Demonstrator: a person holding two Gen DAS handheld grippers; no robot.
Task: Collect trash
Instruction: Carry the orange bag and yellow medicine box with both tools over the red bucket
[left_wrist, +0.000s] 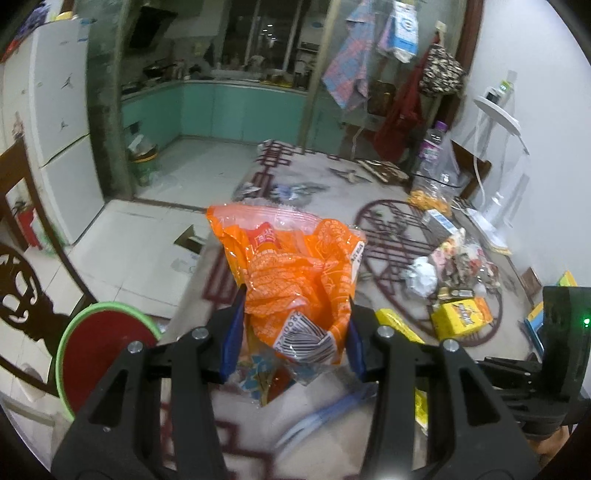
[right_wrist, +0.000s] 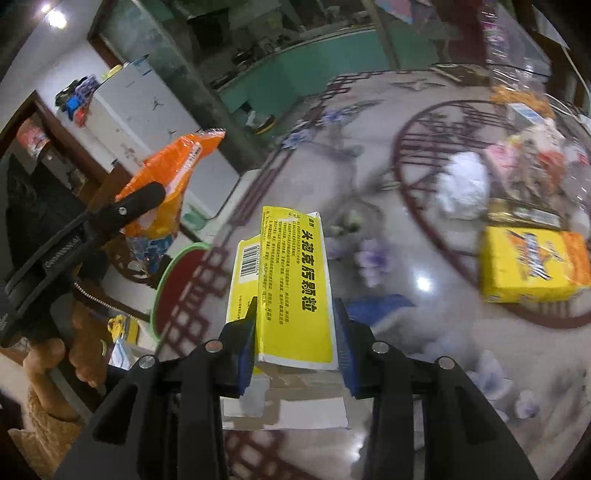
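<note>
My left gripper (left_wrist: 295, 332) is shut on a crumpled orange snack bag (left_wrist: 295, 273), which stands up between the blue pads above the table's edge. My right gripper (right_wrist: 295, 332) is shut on a yellow medicine box (right_wrist: 291, 280) with black print and a barcode, held over the glass-topped table (right_wrist: 406, 240). In the right wrist view the orange bag (right_wrist: 166, 184) hangs at the left, with one black finger (right_wrist: 140, 201) of the left gripper across it and a hand (right_wrist: 48, 354) below. At the right edge of the left wrist view is the right gripper's black housing (left_wrist: 561, 332).
A red basin with a green rim (left_wrist: 99, 350) sits low beside the table's left edge. On the table lie a trash pile with a white crumpled tissue (left_wrist: 421, 277), a yellow packet (left_wrist: 461, 317) and wrappers. A plastic bottle (left_wrist: 436, 147) stands at the back. A dark wooden chair (left_wrist: 22, 258) is at the left.
</note>
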